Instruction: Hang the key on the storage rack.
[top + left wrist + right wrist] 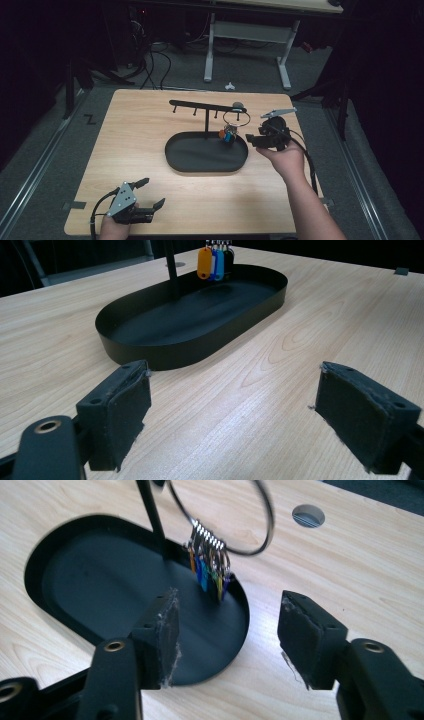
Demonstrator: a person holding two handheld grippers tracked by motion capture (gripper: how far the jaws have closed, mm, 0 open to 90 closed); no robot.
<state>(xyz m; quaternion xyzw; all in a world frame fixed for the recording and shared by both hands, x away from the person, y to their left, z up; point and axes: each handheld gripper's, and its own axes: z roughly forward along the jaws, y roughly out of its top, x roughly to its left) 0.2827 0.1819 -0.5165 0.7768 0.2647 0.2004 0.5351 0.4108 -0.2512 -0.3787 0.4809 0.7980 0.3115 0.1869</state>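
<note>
Blurred key ring (220,517) top cut off; both grippers' jaws apart, w/ nothing between.

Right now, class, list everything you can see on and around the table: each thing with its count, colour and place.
Table: one, light wood, centre of the high view.
Tray: one, black, oval, mid-table.
Stand: one, black post with a pegged bar, rising from the tray.
Ring: one, silver, hanging from the bar's right end.
Tags: a bunch, orange, blue and others, hanging from the ring over the tray.
Hole: one, round, in the tabletop beyond the ring.
Desk: one, white legs, on the floor behind.
Left tongs: black, open, near the front left edge.
Right tongs: black, open, beside the tray's right end, nothing between them.
</note>
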